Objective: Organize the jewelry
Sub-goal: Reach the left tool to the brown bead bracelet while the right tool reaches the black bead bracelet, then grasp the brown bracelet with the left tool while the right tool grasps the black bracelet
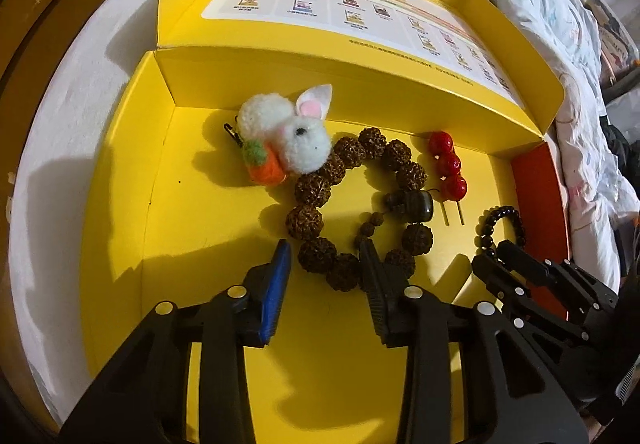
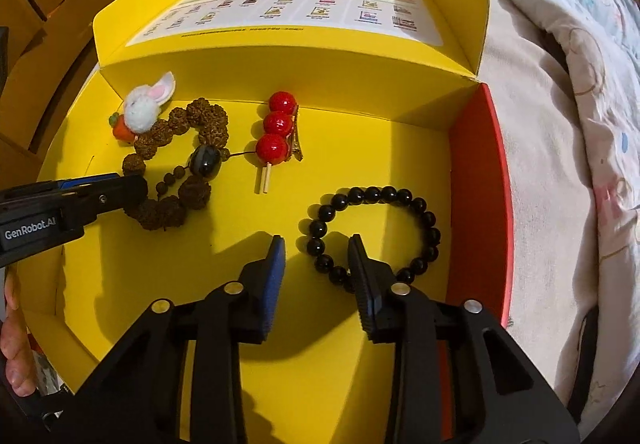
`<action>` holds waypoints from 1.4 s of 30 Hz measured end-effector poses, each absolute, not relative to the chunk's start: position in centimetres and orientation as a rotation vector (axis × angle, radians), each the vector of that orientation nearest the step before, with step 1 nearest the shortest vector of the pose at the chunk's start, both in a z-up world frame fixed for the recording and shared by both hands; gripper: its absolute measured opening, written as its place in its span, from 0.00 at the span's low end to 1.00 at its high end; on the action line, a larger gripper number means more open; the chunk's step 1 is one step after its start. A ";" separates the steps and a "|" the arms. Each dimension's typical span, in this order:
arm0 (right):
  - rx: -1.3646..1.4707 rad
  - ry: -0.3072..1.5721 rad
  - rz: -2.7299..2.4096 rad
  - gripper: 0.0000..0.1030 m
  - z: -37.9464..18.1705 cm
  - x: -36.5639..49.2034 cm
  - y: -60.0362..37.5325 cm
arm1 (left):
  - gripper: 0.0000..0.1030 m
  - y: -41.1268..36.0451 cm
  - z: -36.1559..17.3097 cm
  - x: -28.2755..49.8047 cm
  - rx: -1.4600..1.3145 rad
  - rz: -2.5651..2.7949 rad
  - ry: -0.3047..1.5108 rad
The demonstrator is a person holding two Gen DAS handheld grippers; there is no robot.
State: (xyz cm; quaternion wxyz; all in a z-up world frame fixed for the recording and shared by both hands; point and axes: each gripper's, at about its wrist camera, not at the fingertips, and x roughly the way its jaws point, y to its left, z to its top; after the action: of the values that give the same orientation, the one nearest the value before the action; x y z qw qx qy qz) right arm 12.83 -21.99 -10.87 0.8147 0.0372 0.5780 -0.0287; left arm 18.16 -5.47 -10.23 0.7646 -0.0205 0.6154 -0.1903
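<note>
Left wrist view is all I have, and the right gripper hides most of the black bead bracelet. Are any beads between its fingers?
Observer: Yes. The right gripper straddles the near-left arc of the black bead bracelet, one finger outside the loop and one inside. The pads are not pressing on it.
Operator: Is the loop whole?
Observer: It is a complete ring lying flat on the yellow box floor.
Operator: Is there anything beside the red ball stick that I can't see?
Observer: A gold metal clip runs along the right side of the red ball stick.
</note>
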 end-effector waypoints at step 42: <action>0.298 1.166 0.023 0.10 -6.7 11.3 -24.3 | 0.19 -2.0 -6.7 18.6 -0.217 -0.466 1.287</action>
State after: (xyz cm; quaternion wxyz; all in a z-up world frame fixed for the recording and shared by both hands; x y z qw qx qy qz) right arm 11.31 -24.29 -6.72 0.8243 0.1400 0.5484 0.0108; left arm 18.61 -2.05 -6.72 0.7695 -0.0999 0.5931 -0.2149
